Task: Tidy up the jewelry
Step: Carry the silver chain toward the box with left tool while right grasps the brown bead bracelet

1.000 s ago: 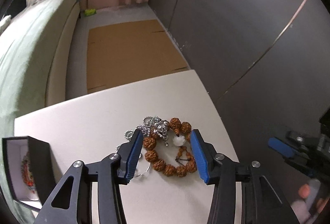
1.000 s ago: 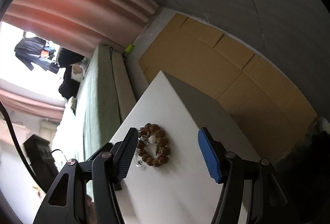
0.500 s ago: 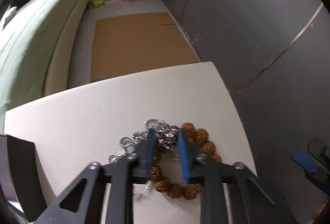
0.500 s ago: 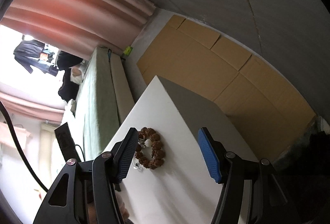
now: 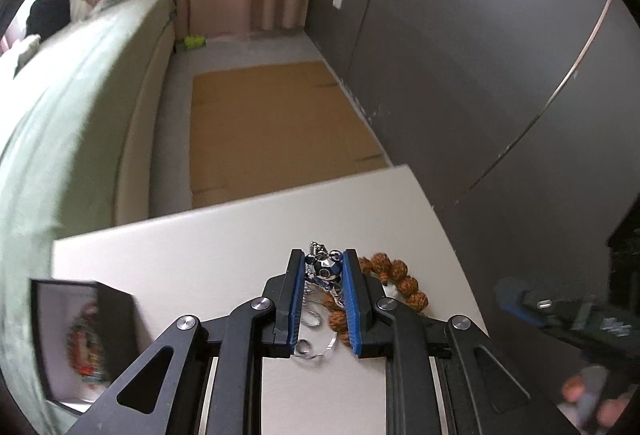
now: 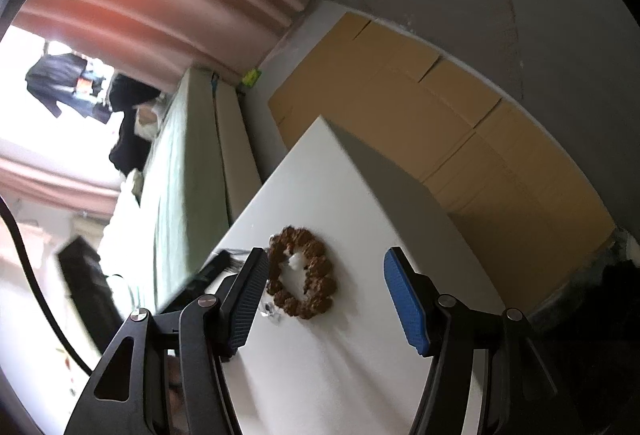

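My left gripper [image 5: 323,267] is shut on a silver chain necklace [image 5: 325,269] with a dark round pendant; its loops hang down to the white table [image 5: 192,267]. A brown beaded bracelet [image 5: 404,285] lies on the table just right of the left jaws. It also shows in the right wrist view [image 6: 302,273]. An open black jewelry box [image 5: 82,339] with a colorful bracelet inside stands at the left. My right gripper [image 6: 326,297] is open and empty, hovering above the brown bracelet, and shows blurred in the left wrist view [image 5: 560,319].
The table's far edge [image 5: 240,201] and right edge drop to a floor with flat cardboard [image 5: 272,127]. A green sofa [image 5: 72,107] runs along the left. A grey wall [image 5: 480,55] stands to the right.
The left gripper closed on the silver necklace and lifted it off the brown bracelet. The black box came back into the left view. The right gripper shifted slightly closer to the bracelet.
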